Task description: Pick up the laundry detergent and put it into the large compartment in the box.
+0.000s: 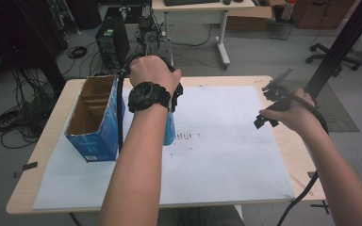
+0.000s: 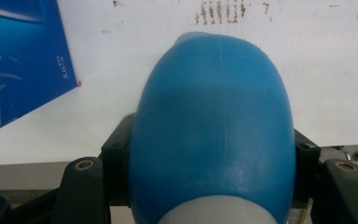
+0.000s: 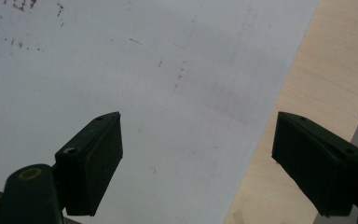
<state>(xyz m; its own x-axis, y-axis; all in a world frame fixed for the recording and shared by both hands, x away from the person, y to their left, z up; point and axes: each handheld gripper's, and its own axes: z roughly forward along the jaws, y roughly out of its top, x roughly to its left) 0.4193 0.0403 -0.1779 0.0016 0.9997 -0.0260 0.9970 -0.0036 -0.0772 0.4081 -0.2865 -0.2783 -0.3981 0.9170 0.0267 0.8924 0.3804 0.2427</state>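
Clamped between the 2 jaws of the left hand-held gripper (image 2: 212, 186), the blue bottle (image 2: 213, 126) hangs over the white sheet (image 1: 226, 141) beside the divided blue box (image 1: 92, 117) (right hand-held gripper (image 3: 198, 163) wide, empty), so I'd lower it upright into a compartment.

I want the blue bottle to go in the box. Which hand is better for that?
The left. Its gripper already grips the blue bottle beside the blue cardboard box; the right gripper is open, far away.
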